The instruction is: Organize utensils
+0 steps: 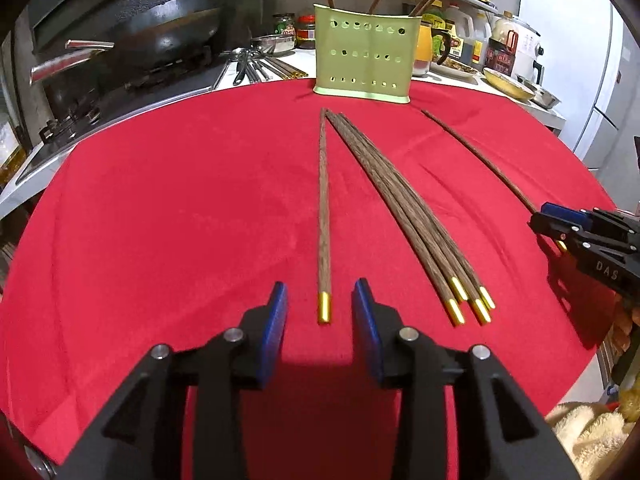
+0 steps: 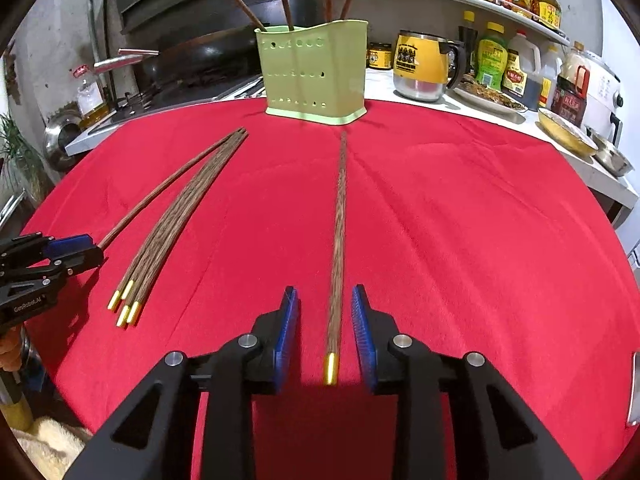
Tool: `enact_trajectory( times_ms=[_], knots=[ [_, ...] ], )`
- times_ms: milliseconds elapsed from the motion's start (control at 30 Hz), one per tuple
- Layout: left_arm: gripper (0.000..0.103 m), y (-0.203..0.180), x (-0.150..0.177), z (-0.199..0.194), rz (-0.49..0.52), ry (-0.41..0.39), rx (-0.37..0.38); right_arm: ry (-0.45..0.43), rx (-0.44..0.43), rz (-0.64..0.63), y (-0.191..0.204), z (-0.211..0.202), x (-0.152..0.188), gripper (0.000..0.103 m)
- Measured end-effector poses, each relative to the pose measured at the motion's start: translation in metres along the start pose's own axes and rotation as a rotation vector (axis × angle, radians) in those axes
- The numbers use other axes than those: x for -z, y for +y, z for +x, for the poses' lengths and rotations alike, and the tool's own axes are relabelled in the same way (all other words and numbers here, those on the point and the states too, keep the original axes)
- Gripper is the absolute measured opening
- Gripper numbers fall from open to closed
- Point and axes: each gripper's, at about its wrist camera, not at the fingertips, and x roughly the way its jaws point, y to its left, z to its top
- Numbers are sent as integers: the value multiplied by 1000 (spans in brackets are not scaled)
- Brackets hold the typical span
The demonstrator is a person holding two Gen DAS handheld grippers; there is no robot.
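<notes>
Dark wooden chopsticks with gold caps lie on a red cloth (image 1: 160, 200). My left gripper (image 1: 320, 304) is open, its blue pads either side of the gold end of a single chopstick (image 1: 323, 208). A bundle of several chopsticks (image 1: 400, 200) lies to its right. My right gripper (image 2: 325, 308) is open around the near end of another single chopstick (image 2: 339, 240); it shows at the right edge of the left wrist view (image 1: 560, 224). A green perforated holder (image 1: 366, 56) stands at the far edge with several chopsticks upright in it; it also shows in the right wrist view (image 2: 316, 76).
A stove with a black wok (image 1: 160, 36) is at the back left. Loose metal utensils (image 1: 248, 66) lie beside it. A yellow mug (image 2: 424, 64), sauce bottles (image 2: 492, 60), dishes (image 2: 568, 130) and a rice cooker (image 2: 600, 88) crowd the counter at the back right.
</notes>
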Motion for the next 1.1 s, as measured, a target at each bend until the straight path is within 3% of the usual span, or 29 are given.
enact_trajectory(
  times_ms=[33,100,633,867,933,1100],
  knots=[
    [23,-2,1,-1,0,-1,4,-3,-2,0,0,-1,1,30],
    [17,-4,2,-2,4,-2,11,-7,1,-4,1,-3,4,30],
    [17,-9,-2,5,18,-39,-37,-49,-20,-23,2,-18,24,30],
    [16,-10,-3,7,23,-63,-36,-79,13,6,-4,-14,22,14],
    [6,-12,-2,7,39,-70,-70,-79,31,-20,0,-15,22,8],
    [7,-6,0,1,1,-66,-19,-73,51,-32,3,-17,24,7]
  ],
)
